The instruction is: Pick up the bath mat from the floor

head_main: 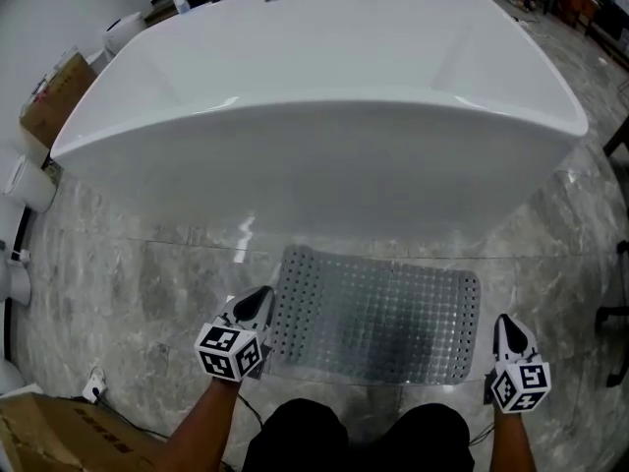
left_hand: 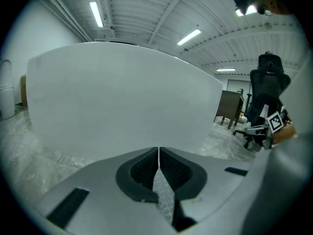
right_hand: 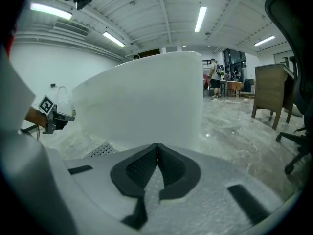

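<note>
While the white bathtub fills the upper frame, both forearms reach in from the bottom edge. The left gripper and right gripper have empty, closed jaws and flank the bath mat, which is grey, perforated and flat on the floor at lower centre.

Glossy white bathtub, translucent perforated bath mat, polished grey stone-look floor

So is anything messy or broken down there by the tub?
No, nothing stands out. The bath mat lies flat on the floor in front of the bathtub, and I see no spill or damage.
</note>
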`<move>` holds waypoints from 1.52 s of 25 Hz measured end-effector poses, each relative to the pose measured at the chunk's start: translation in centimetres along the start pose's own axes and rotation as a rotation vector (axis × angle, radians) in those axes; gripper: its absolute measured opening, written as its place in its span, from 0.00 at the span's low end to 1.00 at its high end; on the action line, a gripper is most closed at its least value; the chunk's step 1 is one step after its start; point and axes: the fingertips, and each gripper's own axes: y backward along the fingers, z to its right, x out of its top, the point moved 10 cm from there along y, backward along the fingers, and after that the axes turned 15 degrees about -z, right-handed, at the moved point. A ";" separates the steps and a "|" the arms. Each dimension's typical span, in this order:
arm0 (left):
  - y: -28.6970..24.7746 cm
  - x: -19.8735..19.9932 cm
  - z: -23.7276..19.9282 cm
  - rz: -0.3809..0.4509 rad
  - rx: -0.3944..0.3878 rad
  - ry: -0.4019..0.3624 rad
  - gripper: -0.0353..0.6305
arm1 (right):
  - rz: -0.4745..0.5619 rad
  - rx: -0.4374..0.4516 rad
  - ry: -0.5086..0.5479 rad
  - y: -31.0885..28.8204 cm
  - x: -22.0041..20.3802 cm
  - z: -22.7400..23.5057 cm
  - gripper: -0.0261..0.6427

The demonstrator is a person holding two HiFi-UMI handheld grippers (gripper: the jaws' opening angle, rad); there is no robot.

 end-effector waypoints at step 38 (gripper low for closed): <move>-17.4 -17.3 -6.8 -0.462 0.055 0.131 0.52 | -0.381 0.025 -0.130 -17.6 -18.2 5.9 0.53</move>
